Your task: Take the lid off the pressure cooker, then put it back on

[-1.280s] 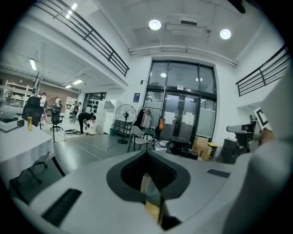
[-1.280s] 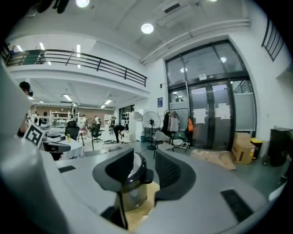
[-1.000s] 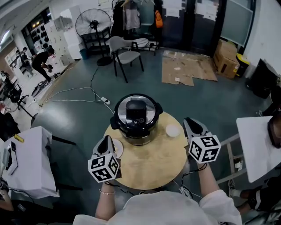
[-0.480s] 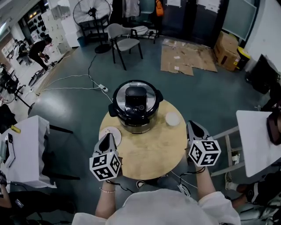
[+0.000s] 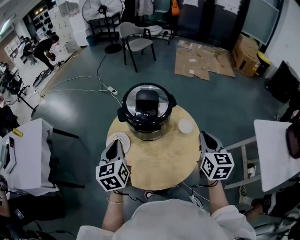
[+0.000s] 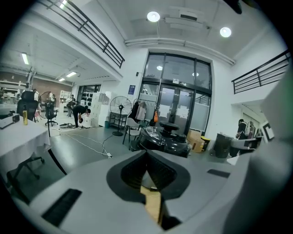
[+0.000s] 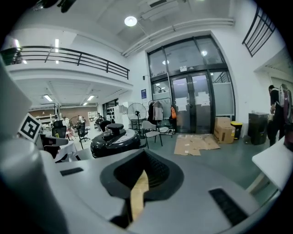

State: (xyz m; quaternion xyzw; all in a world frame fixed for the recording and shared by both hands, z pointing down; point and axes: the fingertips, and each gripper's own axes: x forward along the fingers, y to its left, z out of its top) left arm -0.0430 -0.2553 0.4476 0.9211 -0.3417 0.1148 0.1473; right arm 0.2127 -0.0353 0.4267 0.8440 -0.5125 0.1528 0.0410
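The black pressure cooker (image 5: 146, 111) stands at the far side of the round wooden table (image 5: 159, 161), its lid (image 5: 147, 101) on, the knob on top. My left gripper (image 5: 114, 145) hovers at the table's near left edge, shut and holding nothing. At the near right edge my right gripper (image 5: 205, 137) is also shut and holding nothing. Both point toward the cooker and are well short of it. The left gripper view has the cooker (image 6: 165, 139) beyond the shut left gripper (image 6: 146, 153). In the right gripper view the cooker (image 7: 114, 139) sits left of the shut right gripper (image 7: 145, 155).
A white saucer (image 5: 118, 139) lies just ahead of the left gripper, and a small white dish (image 5: 185, 126) sits right of the cooker. White tables flank me at left (image 5: 23, 159) and right (image 5: 276, 150). Beyond are a chair (image 5: 136, 44), a fan (image 5: 101, 11), floor cable and cardboard (image 5: 204, 63).
Both grippers have sunk and drawn back toward the table's near edge, uncovering the saucer. The cooker and its lid have not moved.
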